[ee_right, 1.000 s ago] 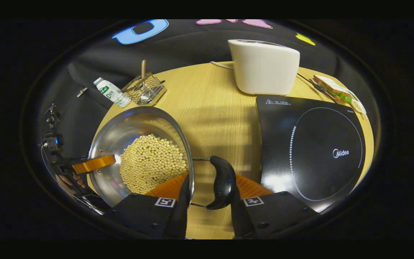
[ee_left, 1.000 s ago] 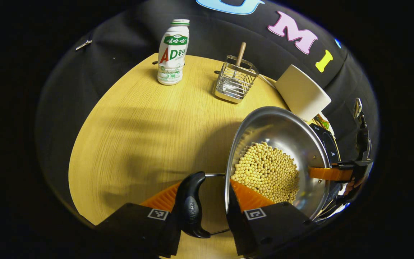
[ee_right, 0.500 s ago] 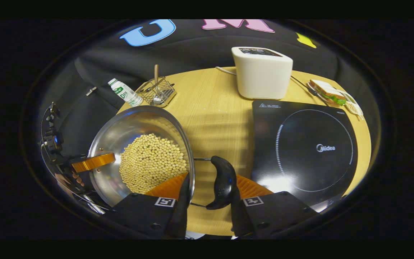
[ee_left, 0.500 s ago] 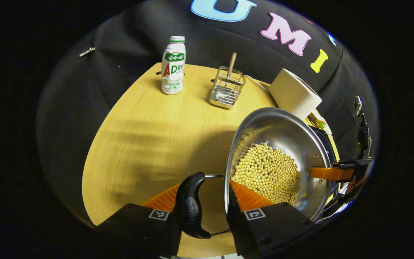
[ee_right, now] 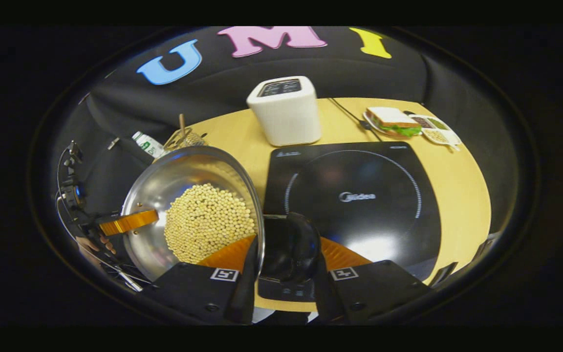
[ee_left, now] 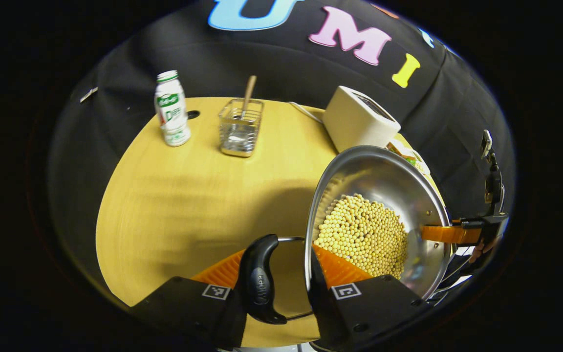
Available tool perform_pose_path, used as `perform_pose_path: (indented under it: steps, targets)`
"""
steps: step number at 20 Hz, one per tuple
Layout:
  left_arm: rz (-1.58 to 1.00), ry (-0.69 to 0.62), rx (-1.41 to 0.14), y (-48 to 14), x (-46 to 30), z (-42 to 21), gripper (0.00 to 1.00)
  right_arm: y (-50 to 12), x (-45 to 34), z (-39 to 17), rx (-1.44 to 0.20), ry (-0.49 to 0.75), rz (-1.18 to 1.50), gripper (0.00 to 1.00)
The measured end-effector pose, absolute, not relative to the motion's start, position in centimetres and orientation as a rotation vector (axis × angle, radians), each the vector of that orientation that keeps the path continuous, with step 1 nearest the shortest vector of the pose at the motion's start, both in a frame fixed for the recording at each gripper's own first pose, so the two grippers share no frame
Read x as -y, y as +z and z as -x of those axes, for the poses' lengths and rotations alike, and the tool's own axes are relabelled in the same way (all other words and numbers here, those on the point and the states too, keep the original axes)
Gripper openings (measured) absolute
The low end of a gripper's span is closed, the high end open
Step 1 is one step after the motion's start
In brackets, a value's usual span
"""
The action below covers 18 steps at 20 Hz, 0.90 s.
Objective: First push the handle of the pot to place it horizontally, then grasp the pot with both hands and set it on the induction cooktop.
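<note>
I hold the pot [ee_right: 198, 210] in the air with both grippers, and it is full of beans [ee_left: 362, 234]. If one hand goes lower or the grip slips on the thin rim, I think the beans can spill. The left gripper [ee_left: 274, 274] is clamped across the rim, one finger inside, one outside beside the black handle [ee_left: 258, 281]. The right gripper [ee_right: 281, 261] clamps the opposite rim the same way. Just beyond it lies the induction cooktop [ee_right: 355, 195], still bare.
</note>
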<state>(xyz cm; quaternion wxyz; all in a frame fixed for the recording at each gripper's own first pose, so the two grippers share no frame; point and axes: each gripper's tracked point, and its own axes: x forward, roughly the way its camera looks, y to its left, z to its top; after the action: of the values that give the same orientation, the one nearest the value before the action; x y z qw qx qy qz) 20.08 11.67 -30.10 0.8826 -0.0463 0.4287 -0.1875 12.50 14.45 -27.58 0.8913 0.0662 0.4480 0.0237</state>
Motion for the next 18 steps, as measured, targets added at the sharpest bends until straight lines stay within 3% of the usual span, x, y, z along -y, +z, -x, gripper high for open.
perform_pose_path:
  steps: [9, 18]
  targets:
    - [0.072, -0.472, -0.914, -29.5, -1.1, -20.9, 0.6, -25.9, -4.7, -12.2, -0.929, -0.037, -0.187, 0.53]
    - [0.098, -0.455, -0.938, -30.4, 4.8, -22.4, 0.6, -26.1, 0.8, -15.3, -0.954, -0.035, -0.203, 0.53]
